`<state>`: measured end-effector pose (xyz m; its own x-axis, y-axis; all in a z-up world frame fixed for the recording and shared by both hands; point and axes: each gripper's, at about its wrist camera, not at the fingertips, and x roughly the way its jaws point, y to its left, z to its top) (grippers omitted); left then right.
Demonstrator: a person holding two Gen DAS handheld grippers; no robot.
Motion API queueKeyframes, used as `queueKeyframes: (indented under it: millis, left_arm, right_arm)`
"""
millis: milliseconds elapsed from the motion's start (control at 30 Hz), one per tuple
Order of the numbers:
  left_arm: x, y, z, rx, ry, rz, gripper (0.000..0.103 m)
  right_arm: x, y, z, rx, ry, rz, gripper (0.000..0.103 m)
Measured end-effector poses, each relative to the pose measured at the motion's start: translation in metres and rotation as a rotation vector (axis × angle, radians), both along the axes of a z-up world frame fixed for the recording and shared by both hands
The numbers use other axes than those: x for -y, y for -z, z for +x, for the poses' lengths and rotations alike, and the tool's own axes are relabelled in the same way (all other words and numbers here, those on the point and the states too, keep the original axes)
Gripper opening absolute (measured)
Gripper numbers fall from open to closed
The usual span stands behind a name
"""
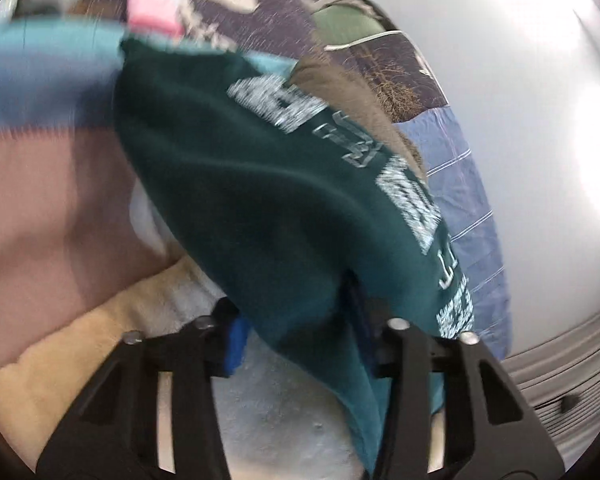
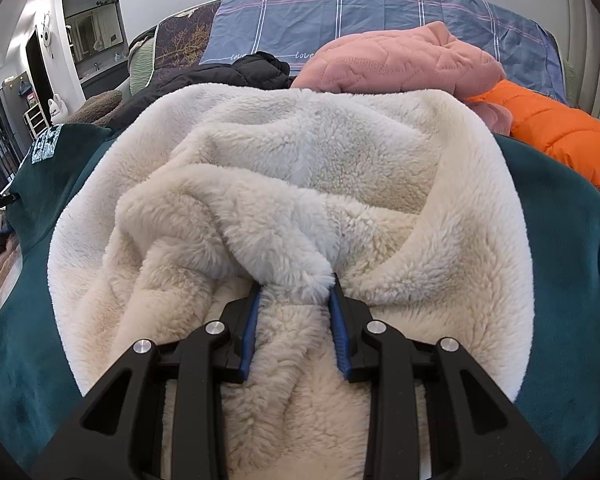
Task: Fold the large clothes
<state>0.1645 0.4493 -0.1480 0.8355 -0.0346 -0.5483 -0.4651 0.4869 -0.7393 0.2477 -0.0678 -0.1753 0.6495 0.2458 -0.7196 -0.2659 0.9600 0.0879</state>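
Green fleece-lined garment held at two points on the bed, mid-fold.

Right gripper: fingers pinched on a bunched tuft of the cream fleece lining, lining spread ahead of and to both sides of the fingers, green shell lying outward beyond it left and right. Left gripper: picture blurred, green printed panel draped between and over the fingers, running up and away from them; fingers partly closed, grip on the cloth likely but not certain. Long axis of the garment across the right fingers, side to side. Left hand nearer the loose printed edge, so judged the hand to carry the fold over the lining. Pink quilted jacket and orange puffer beyond.
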Motion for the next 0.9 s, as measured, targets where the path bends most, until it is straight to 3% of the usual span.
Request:
queueKeyframes:
  millis: [33,100,267,367,433,567,633,667,733,833,900]
  left_arm:
    - [0.004,-0.006,-0.002,-0.008,-0.005,0.039,0.024]
    - [0.011,-0.025,-0.010,-0.013,-0.019,0.114,0.015]
    - [0.030,-0.079,-0.023,0.045,-0.025,0.217,0.012]
    - [0.062,-0.122,-0.016,0.084,0.002,0.361,0.011]
    - [0.104,-0.149,-0.013,0.120,0.058,0.467,0.010]
    - [0.228,-0.193,0.022,0.212,0.311,0.761,0.010]
    - [0.313,-0.188,0.039,0.218,0.525,0.946,0.011]
    - [0.340,-0.181,0.044,0.205,0.604,1.001,0.011]
    - [0.404,-0.146,0.055,0.117,0.805,1.118,0.014]
    - [0.437,-0.101,0.055,0.012,0.933,1.198,0.017]
    - [0.439,-0.078,0.046,-0.047,1.017,1.184,0.026]
  right_arm:
    - [0.000,0.000,0.000,0.000,0.000,0.000,0.032]
    - [0.000,0.000,0.000,0.000,0.000,0.000,0.032]
    - [-0.001,0.000,0.000,0.001,0.001,0.000,0.032]
    - [-0.001,0.001,0.000,0.001,0.001,0.001,0.032]
    - [-0.001,0.001,0.000,0.000,0.001,0.005,0.032]
    - [0.000,0.000,0.001,-0.003,-0.001,0.022,0.032]
    - [0.002,-0.001,0.001,-0.003,-0.002,0.031,0.032]
    - [0.004,-0.001,0.001,-0.003,-0.002,0.039,0.032]
    - [0.008,-0.001,0.000,-0.002,-0.006,0.070,0.033]
    - [0.016,-0.002,0.002,-0.015,-0.012,0.127,0.033]
    - [0.017,-0.002,0.003,-0.017,-0.014,0.135,0.034]
